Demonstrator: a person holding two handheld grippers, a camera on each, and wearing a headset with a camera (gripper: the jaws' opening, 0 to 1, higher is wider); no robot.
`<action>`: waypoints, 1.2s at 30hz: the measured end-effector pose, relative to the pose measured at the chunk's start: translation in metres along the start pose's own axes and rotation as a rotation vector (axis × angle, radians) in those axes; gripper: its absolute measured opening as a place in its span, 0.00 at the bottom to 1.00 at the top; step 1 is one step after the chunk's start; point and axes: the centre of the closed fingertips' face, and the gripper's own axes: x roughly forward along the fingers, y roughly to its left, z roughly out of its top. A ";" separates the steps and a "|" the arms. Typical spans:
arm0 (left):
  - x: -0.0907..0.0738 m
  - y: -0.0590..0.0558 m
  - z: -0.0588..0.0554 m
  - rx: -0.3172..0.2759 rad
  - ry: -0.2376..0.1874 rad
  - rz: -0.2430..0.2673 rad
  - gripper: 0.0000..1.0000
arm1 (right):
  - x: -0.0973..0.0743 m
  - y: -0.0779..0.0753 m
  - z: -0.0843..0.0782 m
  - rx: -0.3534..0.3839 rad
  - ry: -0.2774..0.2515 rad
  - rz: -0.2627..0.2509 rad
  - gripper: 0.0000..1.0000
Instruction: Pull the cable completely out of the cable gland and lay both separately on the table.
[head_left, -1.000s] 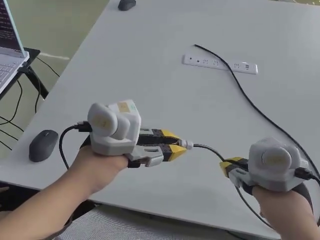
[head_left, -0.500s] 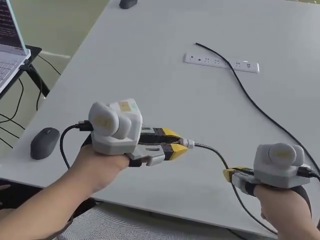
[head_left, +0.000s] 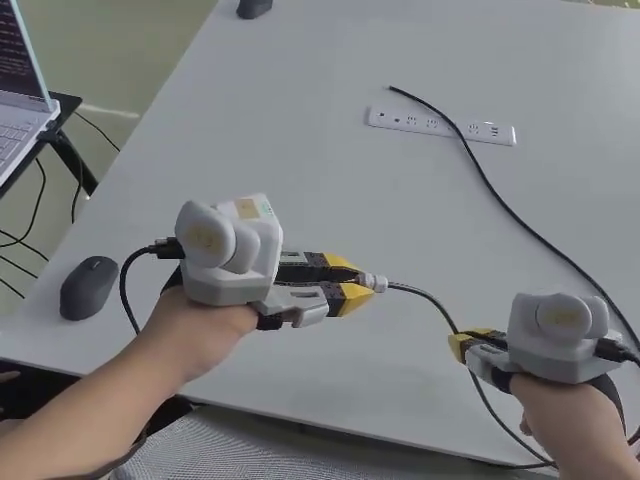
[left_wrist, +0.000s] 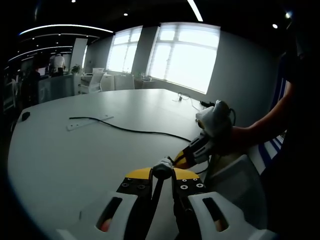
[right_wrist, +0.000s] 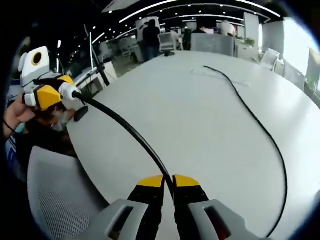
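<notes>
My left gripper (head_left: 355, 285) is held over the near part of the white table (head_left: 300, 150), shut on a small pale cable gland (head_left: 372, 284) that sticks out past its yellow tips. A black cable (head_left: 425, 297) leaves the gland and curves right and down to my right gripper (head_left: 458, 343), which is shut on it near the table's front edge. In the left gripper view the gland (left_wrist: 163, 167) sits between the closed tips (left_wrist: 162, 175). In the right gripper view the cable (right_wrist: 125, 127) runs from the closed tips (right_wrist: 169, 181) up to the gland (right_wrist: 67, 90).
A white power strip (head_left: 441, 127) lies at the back, and its black cord (head_left: 520, 225) trails toward the right front edge. A dark mouse (head_left: 88, 288) rests at the table's left corner. A laptop (head_left: 15, 90) stands off the table to the left.
My right gripper has moved down and away from the left one with the cable in it, so more cable shows between the two. The left gripper has held nearly still.
</notes>
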 end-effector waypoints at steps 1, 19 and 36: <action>0.000 0.000 0.000 0.001 -0.001 0.002 0.15 | 0.000 0.001 0.000 -0.002 0.001 0.002 0.01; 0.001 0.004 0.001 -0.014 0.004 0.017 0.15 | -0.027 0.051 0.057 -0.470 -0.145 0.094 0.21; 0.005 -0.001 0.003 -0.010 0.004 0.003 0.15 | -0.031 0.091 0.097 -0.729 -0.254 0.125 0.11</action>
